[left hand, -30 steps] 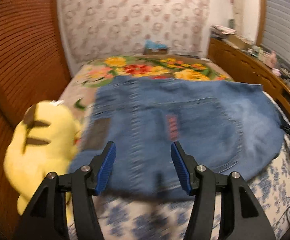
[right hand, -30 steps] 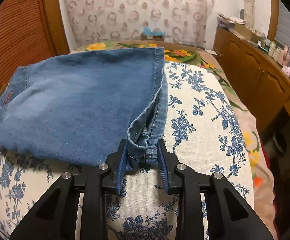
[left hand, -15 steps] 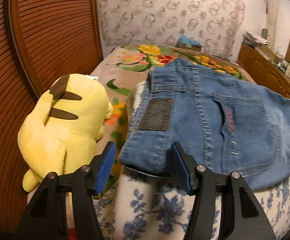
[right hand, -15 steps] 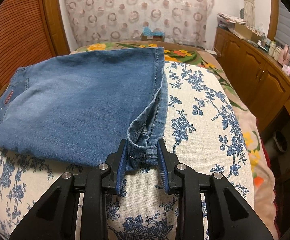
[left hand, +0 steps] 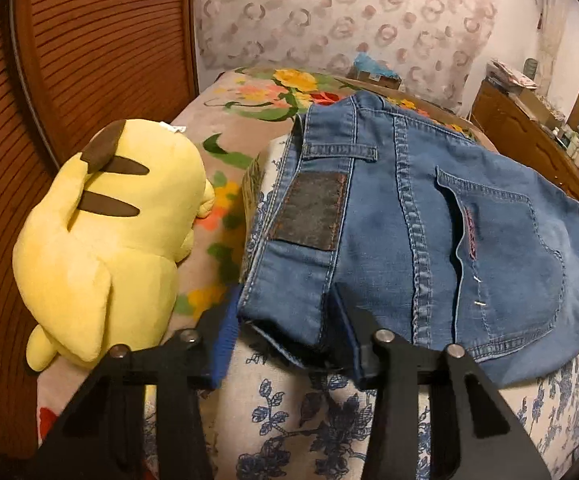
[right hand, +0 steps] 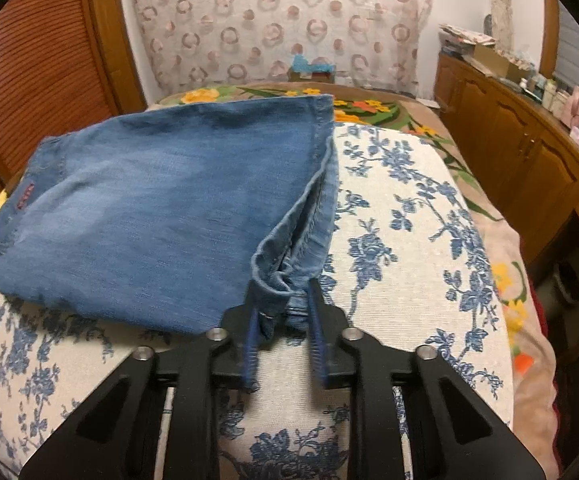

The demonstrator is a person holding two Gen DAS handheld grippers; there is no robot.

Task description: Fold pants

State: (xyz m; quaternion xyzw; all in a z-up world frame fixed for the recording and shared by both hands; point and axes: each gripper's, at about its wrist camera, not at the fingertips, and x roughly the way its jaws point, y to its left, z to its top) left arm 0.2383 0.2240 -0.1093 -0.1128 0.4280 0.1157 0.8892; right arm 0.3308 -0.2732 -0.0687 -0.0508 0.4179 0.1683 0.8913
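Note:
Blue denim pants point(left hand: 429, 232) lie folded on a white cushion with blue flowers point(left hand: 301, 412). In the left wrist view my left gripper point(left hand: 285, 320) is open, its jaws on either side of the near waistband corner below the dark leather patch point(left hand: 313, 216). In the right wrist view the pants point(right hand: 161, 216) spread to the left. My right gripper point(right hand: 281, 320) is shut on the bunched hem corner of the pants at the near right.
A yellow plush toy point(left hand: 109, 240) lies left of the cushion on a floral blanket point(left hand: 249, 104). Slatted wooden panels point(left hand: 69, 60) stand at the left. A wooden cabinet point(right hand: 529, 160) with clutter runs along the right. Bare cushion point(right hand: 409, 220) lies right of the pants.
My left gripper has swung left and moved in onto the waistband corner, which now sits between its open jaws. The right gripper has kept its hold and not moved.

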